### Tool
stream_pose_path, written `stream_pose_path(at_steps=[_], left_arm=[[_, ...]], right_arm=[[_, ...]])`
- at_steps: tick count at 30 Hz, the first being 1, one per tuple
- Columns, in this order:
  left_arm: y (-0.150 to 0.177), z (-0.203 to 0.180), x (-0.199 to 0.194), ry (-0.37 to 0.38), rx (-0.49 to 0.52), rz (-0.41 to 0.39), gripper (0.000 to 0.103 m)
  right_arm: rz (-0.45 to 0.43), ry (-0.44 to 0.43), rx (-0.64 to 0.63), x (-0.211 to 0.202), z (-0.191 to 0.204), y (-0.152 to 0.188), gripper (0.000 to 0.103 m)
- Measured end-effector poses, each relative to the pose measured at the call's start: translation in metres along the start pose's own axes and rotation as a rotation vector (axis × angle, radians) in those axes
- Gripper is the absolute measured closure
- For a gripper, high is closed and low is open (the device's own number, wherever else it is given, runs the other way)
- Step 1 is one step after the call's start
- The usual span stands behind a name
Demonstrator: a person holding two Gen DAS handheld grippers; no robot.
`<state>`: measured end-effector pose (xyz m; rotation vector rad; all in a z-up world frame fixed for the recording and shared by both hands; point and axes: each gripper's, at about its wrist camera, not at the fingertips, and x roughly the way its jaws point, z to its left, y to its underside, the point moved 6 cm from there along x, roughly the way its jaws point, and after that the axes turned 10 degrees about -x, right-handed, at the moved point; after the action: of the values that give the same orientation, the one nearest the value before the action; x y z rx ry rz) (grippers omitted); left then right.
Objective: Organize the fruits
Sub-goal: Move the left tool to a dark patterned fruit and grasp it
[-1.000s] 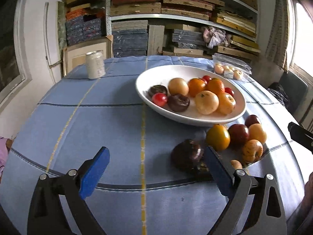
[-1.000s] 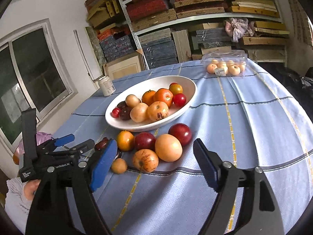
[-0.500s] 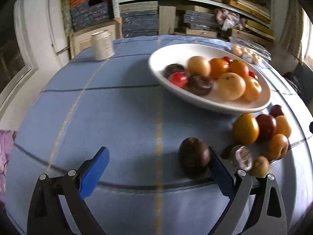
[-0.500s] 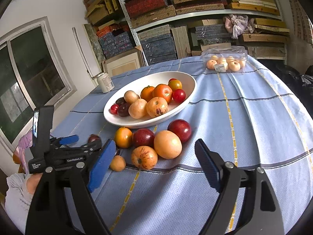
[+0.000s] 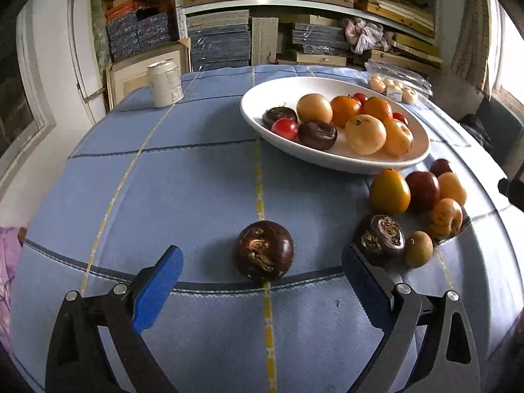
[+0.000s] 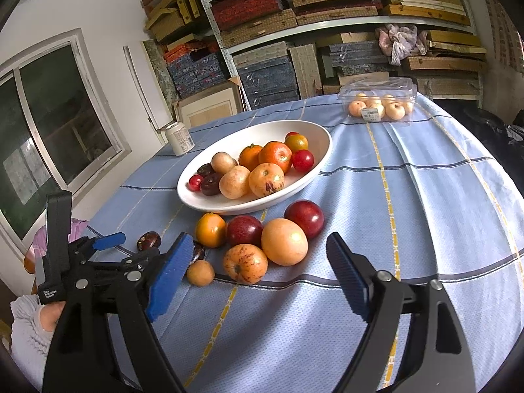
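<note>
Little writing is showing legibly: the pale can [image 5: 164, 82] at the far left of the tabletop [image 5: 196, 177] is carrying a printed label too small to read, the clear plastic fruit box [image 6: 380, 100] at the far edge is wearing a small white sticker that is unreadable too, and the white lettering on the left gripper's body in the right wrist view is too blurred to make out.

The left gripper [image 5: 262, 270] is hanging with its blue pads spread wide, pinching nothing. A dark brown round fruit [image 5: 264, 250] is sitting on the blue cloth between them, nearer their tips, touching neither pad; its scarred pale patch is facing the camera. Being round, it is showing no long axis. A second dark fruit [image 5: 381, 239] is lying just beside the right-hand pad.

The right gripper [image 6: 262, 268] is also standing wide open and empty, pointing at the loose cluster of fruits [image 6: 262, 239] lying just in front of the white oval bowl [image 6: 314, 170]. The bowl's long axis is running diagonally in that view, and it is holding more fruit.
</note>
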<state>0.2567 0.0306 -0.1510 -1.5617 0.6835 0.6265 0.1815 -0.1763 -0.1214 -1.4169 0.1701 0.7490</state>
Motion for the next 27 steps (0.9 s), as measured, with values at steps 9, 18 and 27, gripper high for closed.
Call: stream_pose_path(at_steps=[9, 18, 27], left_arm=[[0.004, 0.002, 0.01, 0.055, -0.047, 0.064, 0.036], [0.003, -0.001, 0.012, 0.033, -0.026, 0.066, 0.049], [0.001, -0.002, 0.011, 0.038, -0.023, 0.061, 0.063]], right_arm=[[0.009, -0.007, -0.012, 0.003, 0.006, 0.002, 0.02], [0.055, -0.038, -0.058, 0.011, 0.022, 0.011, 0.02], [0.133, -0.145, -0.251, 0.03, 0.086, 0.029, 0.036]])
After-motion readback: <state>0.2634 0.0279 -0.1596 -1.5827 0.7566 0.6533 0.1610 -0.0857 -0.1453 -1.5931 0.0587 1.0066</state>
